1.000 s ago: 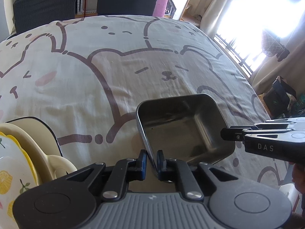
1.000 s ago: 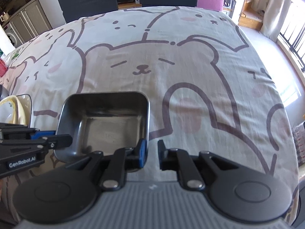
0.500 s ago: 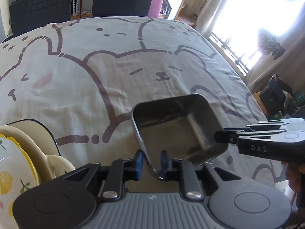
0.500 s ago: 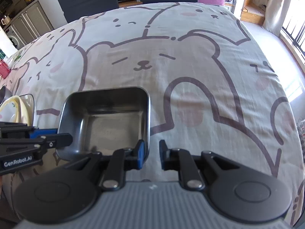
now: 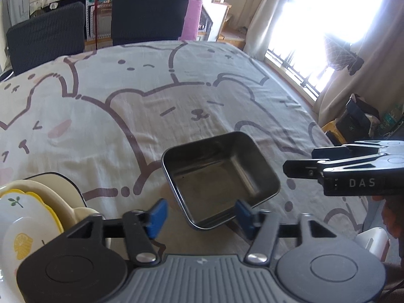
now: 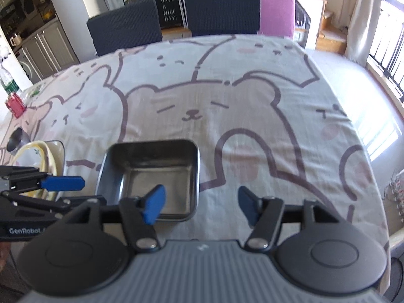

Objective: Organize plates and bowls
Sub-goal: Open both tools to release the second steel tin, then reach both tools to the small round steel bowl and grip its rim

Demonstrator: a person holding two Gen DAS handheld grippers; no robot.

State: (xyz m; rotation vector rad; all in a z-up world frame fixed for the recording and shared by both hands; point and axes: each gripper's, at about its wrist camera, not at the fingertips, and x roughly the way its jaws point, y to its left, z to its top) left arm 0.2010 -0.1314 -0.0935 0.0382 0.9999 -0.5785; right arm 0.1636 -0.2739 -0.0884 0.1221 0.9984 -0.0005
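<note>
Jaws of both grippers stand wide apart and grasp nothing. The left gripper [image 5: 199, 214] has just been opening; its blue pads [image 5: 157, 213] are on either side of the near corner of the metal tray [image 5: 219, 176], and they do not press on it. The right gripper [image 6: 200, 204] has also just been opening. In its own view the left pad [image 6: 154, 203] is over the near right part of the tray [image 6: 149, 174] and the other pad is over the cloth beside it; no pad squeezes the rim.

The tray is square, empty and made of shiny steel. It lies flat on the bench [image 5: 176, 101], near the front edge, on a tablecloth with drawn bears [image 6: 192, 113].

To the left of the tray, near the bench edge, is a stack of plates and bowls [image 5: 30, 209]: a white plate with a lemon picture on top, a yellow rim under it, and cream dishes beneath. In the right wrist view the same stack [image 6: 48, 156] is partly hidden behind the left gripper [image 6: 63, 183]. A small metal cup [image 6: 16, 139] stands further left, apart from the stack.
</note>
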